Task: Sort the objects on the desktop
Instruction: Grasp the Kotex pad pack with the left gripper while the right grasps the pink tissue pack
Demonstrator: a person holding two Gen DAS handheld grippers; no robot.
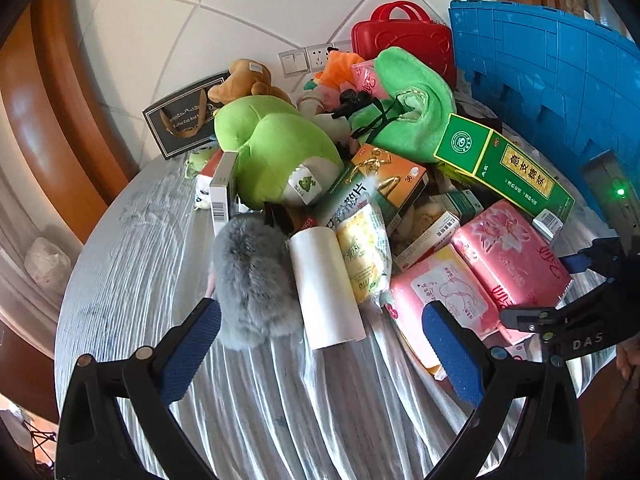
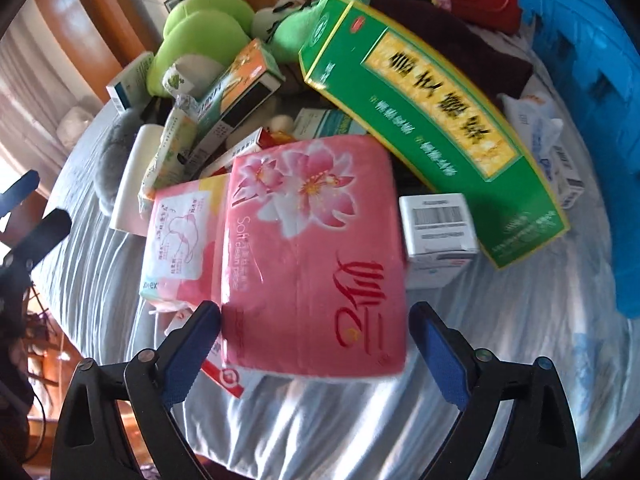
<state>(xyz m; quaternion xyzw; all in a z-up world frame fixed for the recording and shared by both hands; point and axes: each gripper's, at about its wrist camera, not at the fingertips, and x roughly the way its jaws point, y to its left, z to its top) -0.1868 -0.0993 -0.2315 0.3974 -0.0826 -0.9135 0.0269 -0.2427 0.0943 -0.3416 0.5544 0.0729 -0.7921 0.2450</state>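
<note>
A heap of desktop objects lies on the round grey-clothed table. My left gripper is open over the near edge of the heap. A grey furry toy and a white roll lie just ahead, between its fingers. My right gripper is open and points steeply down. Its blue pads flank the near end of a pink flowered tissue pack, close to its sides without clearly pressing. The same pack shows in the left wrist view, with the right gripper beside it.
A long green box leans across the heap above a small white barcode box. A second pink pack, green plush toys, medicine boxes, a red case and a blue crate crowd the far and right sides.
</note>
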